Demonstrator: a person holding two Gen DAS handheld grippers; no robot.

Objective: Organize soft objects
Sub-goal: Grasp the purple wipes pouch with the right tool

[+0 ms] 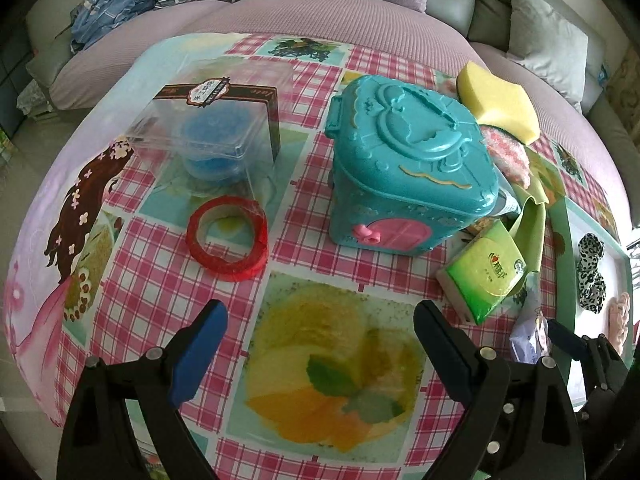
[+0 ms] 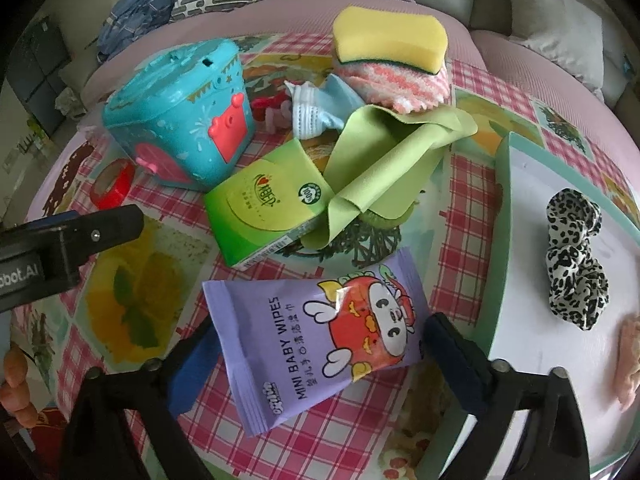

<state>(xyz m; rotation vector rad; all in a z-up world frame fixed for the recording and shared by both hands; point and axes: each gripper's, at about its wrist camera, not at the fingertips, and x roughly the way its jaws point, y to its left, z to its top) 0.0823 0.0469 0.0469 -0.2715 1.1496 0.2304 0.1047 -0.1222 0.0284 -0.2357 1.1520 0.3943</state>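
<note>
Right wrist view: looked down on a purple pack of baby wipes (image 2: 304, 344), lying flat on the tabletop (image 2: 464, 184) just beside the white tray (image 2: 520, 240). Held the right tongs (image 2: 320, 340) wide open around that pack, one arm on each side of it. Could not tell for sure whether the blue pads touched it, and saw no squeeze marks on it. Looked like the start of a grab, since wipes are soft and belong with the soft things.

Found a spotty hair tie (image 2: 574, 264) and a bit of something pink (image 2: 628, 360) in the tray, so probably meant the tray as the home for soft stuff. Saw more soft things waiting farther back: a yellow sponge (image 2: 390, 36) sitting on a fluffy pink cloth (image 2: 400, 80), and a green cloth (image 2: 384, 152) flopped over a green tissue pack (image 2: 264, 208). Probably left the hard teal toy box (image 2: 180, 112) alone for being hard.

Left wrist view: held the left tongs (image 1: 322, 312) wide open too, with nothing between them, above bare tabletop near a red tape ring (image 1: 228, 236). Seemed parked there to stay out of the way.
</note>
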